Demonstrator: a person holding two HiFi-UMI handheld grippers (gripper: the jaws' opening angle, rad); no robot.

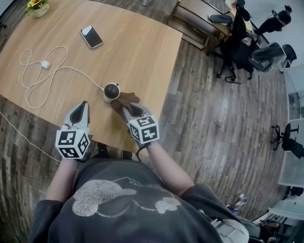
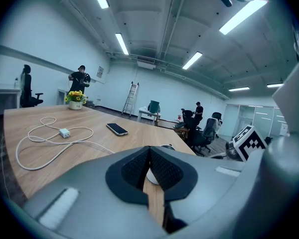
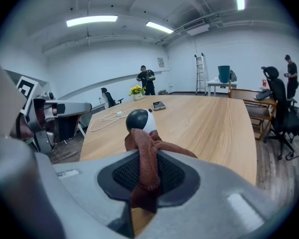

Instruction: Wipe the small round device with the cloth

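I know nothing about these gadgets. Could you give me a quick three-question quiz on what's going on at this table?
1. Multiple choice: what is clamped in the right gripper? A) a sponge B) a brown cloth C) a pen
2. True or false: the left gripper is gripping the small round device.
3. Short answer: which flat dark object lies on the table beyond the device?

Key: 1) B. 2) False: its jaws are together on nothing, apart from the device. 3) A phone.
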